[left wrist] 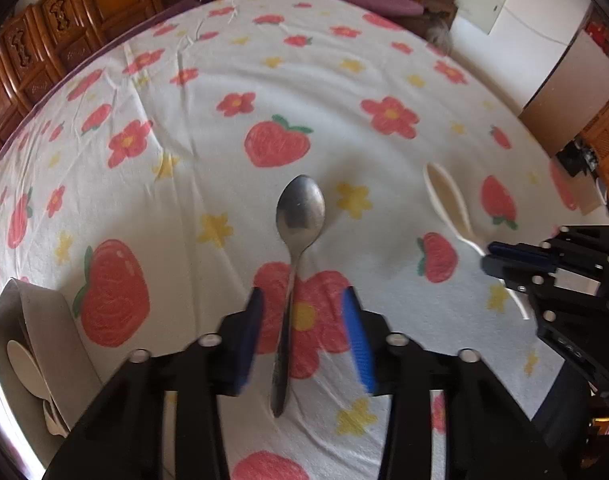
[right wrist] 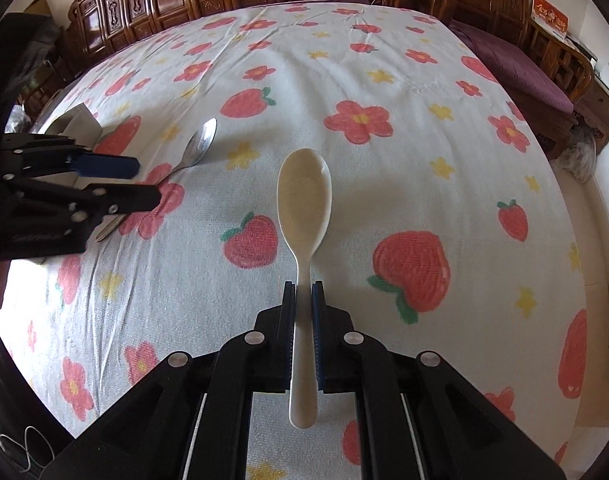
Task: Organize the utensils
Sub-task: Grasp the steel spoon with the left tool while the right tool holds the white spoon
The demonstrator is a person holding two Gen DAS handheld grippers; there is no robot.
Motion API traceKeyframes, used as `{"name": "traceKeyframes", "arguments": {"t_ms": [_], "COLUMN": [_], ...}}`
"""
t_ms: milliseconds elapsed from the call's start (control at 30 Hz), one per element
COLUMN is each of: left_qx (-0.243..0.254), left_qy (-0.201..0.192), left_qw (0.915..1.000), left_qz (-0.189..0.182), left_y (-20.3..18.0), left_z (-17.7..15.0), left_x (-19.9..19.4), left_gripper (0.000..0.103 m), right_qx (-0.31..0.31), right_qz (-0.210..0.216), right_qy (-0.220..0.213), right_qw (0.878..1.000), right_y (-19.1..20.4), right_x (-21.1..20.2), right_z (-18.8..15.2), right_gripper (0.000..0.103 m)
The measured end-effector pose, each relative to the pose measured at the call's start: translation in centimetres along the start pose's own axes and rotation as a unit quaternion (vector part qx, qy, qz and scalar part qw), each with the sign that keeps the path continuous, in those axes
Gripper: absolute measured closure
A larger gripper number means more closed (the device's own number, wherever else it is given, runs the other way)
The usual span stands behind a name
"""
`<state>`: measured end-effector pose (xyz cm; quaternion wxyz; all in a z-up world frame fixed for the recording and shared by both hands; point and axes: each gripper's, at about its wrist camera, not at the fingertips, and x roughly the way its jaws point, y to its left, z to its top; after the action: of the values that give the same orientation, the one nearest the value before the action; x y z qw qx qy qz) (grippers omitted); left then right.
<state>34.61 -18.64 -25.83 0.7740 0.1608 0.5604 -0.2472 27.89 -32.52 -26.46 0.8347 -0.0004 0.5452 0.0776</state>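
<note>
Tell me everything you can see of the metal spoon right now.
The metal spoon is plain, dull grey steel with an oval bowl facing up and a slim handle. It lies flat on the flowered cloth, bowl pointing away from the left gripper. The handle runs between that gripper's blue pads, which straddle it with gaps on both sides and do not press on it. Nothing else touches it.

Your metal spoon (left wrist: 300,216) lies on the cloth (left wrist: 224,92), plastic spoon (left wrist: 448,200) to its right, holder (left wrist: 36,320) near left.
</note>
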Motion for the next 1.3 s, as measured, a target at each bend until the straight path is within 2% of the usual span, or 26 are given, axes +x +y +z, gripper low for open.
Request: {"name": "traceKeyframes", "arguments": {"t_ms": [67, 233, 333, 567, 833, 900, 967, 1033, 1133, 1300], "left_qx": [0.003, 0.011, 0.012, -0.011, -0.011, -0.018, -0.016, -0.002, -0.002, 0.000], "left_qy": [0.009, 0.014, 0.022, 0.039, 0.043, 0.045, 0.046, 0.048, 0.047, 0.041], "left_qw": [0.9999, 0.9997, 0.9994, 0.9990, 0.9988, 0.9988, 0.9988, 0.9988, 0.9988, 0.9990], "left_qz": [0.008, 0.017, 0.024, 0.021, 0.021, 0.011, -0.001, 0.005, 0.013, 0.017], "left_y": [0.0, -0.4, -0.7, -0.4, -1.2, -1.1, -1.3, -1.9, -2.2, -2.0], "left_z": [0.2, 0.9, 1.3, 2.1, 2.5, 2.8, 3.0, 3.0, 3.2, 3.2], "left_x": [0.6, 0.9, 1.1, 1.4, 1.7, 1.7, 1.8, 1.9, 2.0, 2.0], "left_gripper": [0.085, 0.096, 0.098, 0.099, 0.098, 0.092, 0.079, 0.076, 0.076, 0.087], "right_qx": [0.002, 0.001, 0.000, -0.007, -0.005, -0.006, -0.006, -0.006, -0.007, -0.007], "right_qz": [0.001, 0.005, 0.007, 0.013, 0.018, 0.018, 0.018, 0.018, 0.018, 0.018], "right_qy": [-0.002, -0.010, -0.009, -0.006, -0.009, -0.009, -0.009, -0.009, -0.009, -0.009], "right_qw": [1.000, 1.000, 1.000, 1.000, 1.000, 1.000, 1.000, 1.000, 1.000, 1.000], "right_y": [0.0, -0.1, -0.2, -0.3, -0.4, -0.4, -0.4, -0.5, -0.5, -0.5], "right_x": [0.0, -0.1, -0.1, -0.1, -0.1, -0.1, -0.1, -0.1, -0.1, -0.1], "right_z": [0.0, -0.3, -0.3, -0.3, -0.3, -0.4, -0.4, -0.4, -0.4, -0.4], "right_gripper": [0.093, 0.093, 0.093, 0.093, 0.093, 0.093, 0.093, 0.093, 0.093, 0.093]}}
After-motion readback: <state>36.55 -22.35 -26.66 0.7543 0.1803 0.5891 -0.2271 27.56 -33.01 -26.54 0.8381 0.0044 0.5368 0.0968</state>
